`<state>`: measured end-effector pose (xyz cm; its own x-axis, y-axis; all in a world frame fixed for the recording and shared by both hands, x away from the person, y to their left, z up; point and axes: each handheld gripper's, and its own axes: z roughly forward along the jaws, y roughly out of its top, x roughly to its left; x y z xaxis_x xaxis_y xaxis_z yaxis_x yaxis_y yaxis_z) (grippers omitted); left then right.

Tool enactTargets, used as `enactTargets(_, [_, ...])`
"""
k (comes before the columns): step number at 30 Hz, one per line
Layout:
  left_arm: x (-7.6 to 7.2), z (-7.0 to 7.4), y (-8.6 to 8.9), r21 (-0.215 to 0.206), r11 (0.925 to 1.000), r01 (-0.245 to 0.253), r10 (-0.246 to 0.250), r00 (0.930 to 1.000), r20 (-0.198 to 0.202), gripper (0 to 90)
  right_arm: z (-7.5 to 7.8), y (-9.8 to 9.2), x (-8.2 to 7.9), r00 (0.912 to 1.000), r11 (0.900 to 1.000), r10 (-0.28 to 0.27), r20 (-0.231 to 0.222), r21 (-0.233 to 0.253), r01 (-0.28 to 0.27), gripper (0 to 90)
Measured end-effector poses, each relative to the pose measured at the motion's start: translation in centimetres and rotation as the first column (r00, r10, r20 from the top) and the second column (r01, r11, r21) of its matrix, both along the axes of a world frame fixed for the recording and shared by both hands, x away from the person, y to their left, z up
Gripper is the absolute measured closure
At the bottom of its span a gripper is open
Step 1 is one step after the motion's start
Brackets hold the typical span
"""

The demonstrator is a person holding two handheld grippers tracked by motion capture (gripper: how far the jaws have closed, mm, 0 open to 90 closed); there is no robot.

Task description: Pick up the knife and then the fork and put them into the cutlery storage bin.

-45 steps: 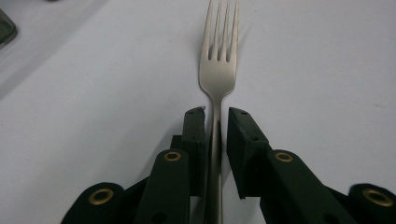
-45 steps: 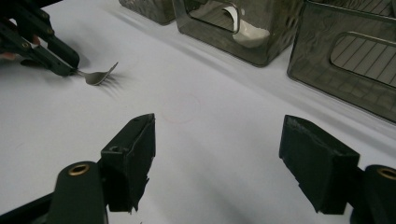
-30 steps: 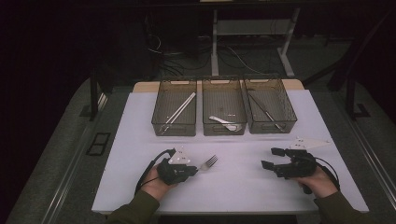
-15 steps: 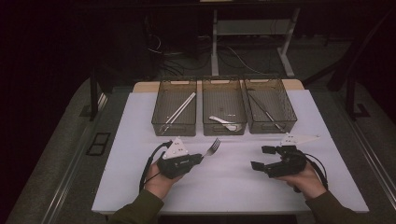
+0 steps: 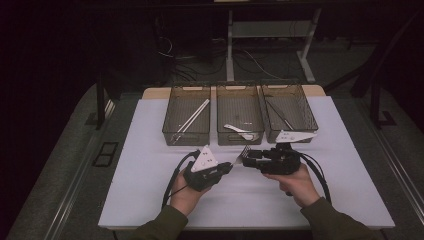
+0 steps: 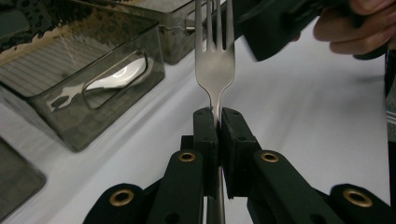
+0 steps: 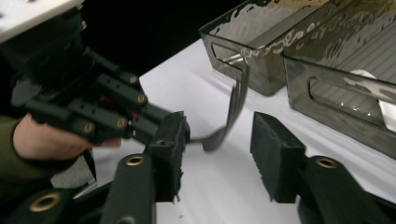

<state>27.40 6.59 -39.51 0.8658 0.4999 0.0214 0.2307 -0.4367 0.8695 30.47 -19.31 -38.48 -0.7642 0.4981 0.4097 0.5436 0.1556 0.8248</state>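
My left gripper (image 5: 227, 167) sits just below centre of the high view, jaws clamped together on the neck of a fork (image 5: 243, 153) — in the left gripper view the fork (image 6: 214, 60) stands straight up from between the two pads, tines at the top centre of the frame. My right gripper (image 5: 248, 156) comes in from the right of centre in the high view, tip to tip with the left one, jaws spread apart; in the right gripper view the fork (image 7: 229, 119) hangs in the gap between my two open pads, tines pointing to the upper middle, touching neither pad as far as I can tell. Fork is held above the white table (image 5: 150, 150), just in front of the middle bin (image 5: 240, 120). Three dark bins line the upper centre of the high view — left bin (image 5: 186, 120) holds pale chopsticks (image 5: 192, 116), middle bin holds a white spoon (image 5: 239, 131), right bin (image 5: 289, 117) holds dark utensils I cannot identify.
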Motion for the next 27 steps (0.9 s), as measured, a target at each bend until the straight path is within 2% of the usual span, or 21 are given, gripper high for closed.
enactTargets(2, [-0.1,0.0,-0.2,0.003,1.0,-0.003,0.003,0.9999,0.013,85.0,0.0,0.2,0.3,0.9999,1.0,-0.009,-0.005,0.01,0.009,63.7])
enactTargets(4, [-0.1,0.1,-0.3,0.004,1.0,-0.008,0.008,0.9998,0.019,85.2,0.0,0.2,0.5,0.9997,0.999,-0.022,-0.009,0.025,0.023,73.9])
enactTargets(6, [-0.1,0.1,-0.2,-0.007,0.9999,-0.016,0.016,0.9996,0.022,85.2,0.0,0.1,0.6,0.9997,0.999,-0.024,-0.008,0.043,0.024,77.9])
enactTargets(9, [0.0,0.2,0.1,-0.031,0.9991,-0.03,0.031,0.9994,0.018,84.9,0.1,0.2,0.5,0.9997,0.999,-0.023,0.013,0.042,0.022,86.3])
enactTargets(14, [0.0,0.2,0.2,-0.043,0.9987,-0.027,0.028,0.9994,0.019,84.7,0.2,0.3,0.3,0.9988,0.999,-0.029,0.039,0.032,0.028,88.0])
enactTargets(16, [0.1,0.2,0.2,-0.054,0.9983,-0.021,0.021,0.9998,0.006,84.2,0.2,0.3,0.3,0.9982,0.999,-0.033,0.049,0.029,0.031,88.1])
enactTargets(19, [0.1,0.0,0.2,-0.046,0.9988,-0.015,0.015,0.9999,0.001,82.4,0.3,0.2,0.3,0.9978,0.999,-0.03,0.059,0.027,0.029,88.2])
enactTargets(24, [0.1,-0.2,1.0,-0.052,0.9984,-0.022,0.021,0.9997,-0.015,65.4,0.8,-1.0,0.5,0.9943,0.998,-0.067,0.083,0.009,0.067,88.2])
enactTargets(27, [0.1,-0.3,1.9,-0.052,0.9985,-0.019,0.018,0.9996,-0.02,58.8,1.3,-2.3,0.7,0.9895,0.994,-0.104,0.101,-0.014,0.106,88.2])
